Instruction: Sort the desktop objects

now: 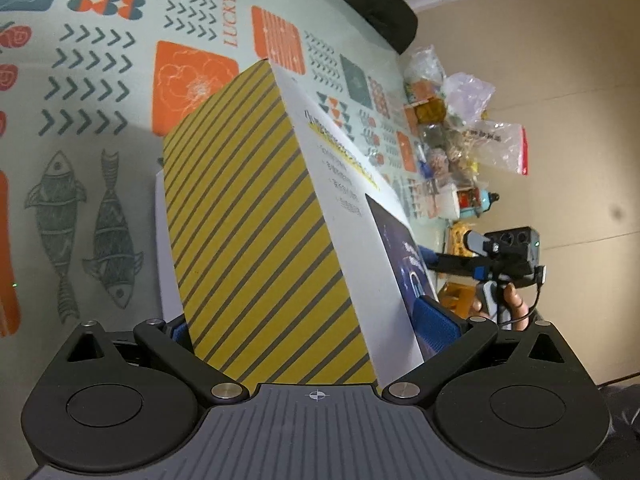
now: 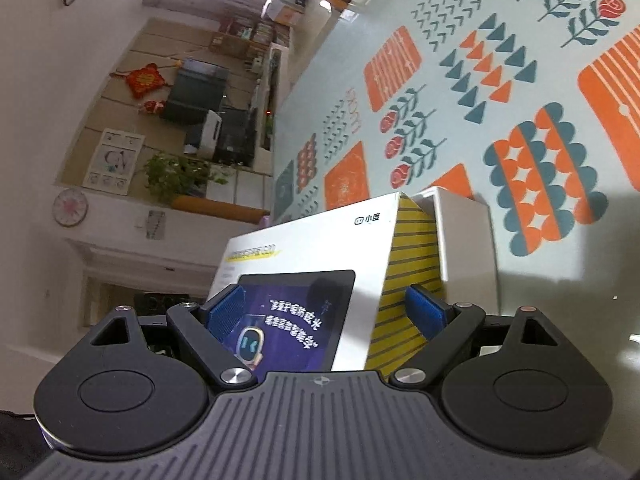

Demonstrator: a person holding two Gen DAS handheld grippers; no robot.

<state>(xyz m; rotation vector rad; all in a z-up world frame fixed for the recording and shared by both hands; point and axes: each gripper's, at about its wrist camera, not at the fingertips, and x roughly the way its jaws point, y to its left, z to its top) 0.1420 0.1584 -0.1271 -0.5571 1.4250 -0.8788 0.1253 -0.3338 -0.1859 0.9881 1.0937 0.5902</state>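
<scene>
A white cardboard product box with a yellow-and-grey striped side and a dark printed screen picture on its face (image 1: 256,216) is standing on the patterned surface (image 1: 100,92), away from its cluttered far edge, and both tools are gripping it at once. Behind it, touching or just beside its back, a plain white box (image 2: 466,236) is sitting on the same surface.

The left tool (image 1: 316,330) is closing around the near end of the striped box: one blue ribbed pad (image 1: 434,330) is pressing on the white printed face, while the other pad is mostly hidden at the opposite side, so the jaws are standing about as wide as the box is thick. The right tool (image 2: 326,312) is clamping the box too, with one blue pad (image 2: 224,312) lying on the screen picture and the other on the striped side. In the left wrist view the right tool (image 1: 430,264) is reaching in from the far side to the box's face, with the person's fingers (image 1: 514,300) wrapping its handle.

Along the far edge of the surface a heap of clear plastic bags and small packets (image 1: 456,128) is lying, well apart from the box. The surface's cloth is showing orange and teal blocks, chevrons, roses and grey fish.
</scene>
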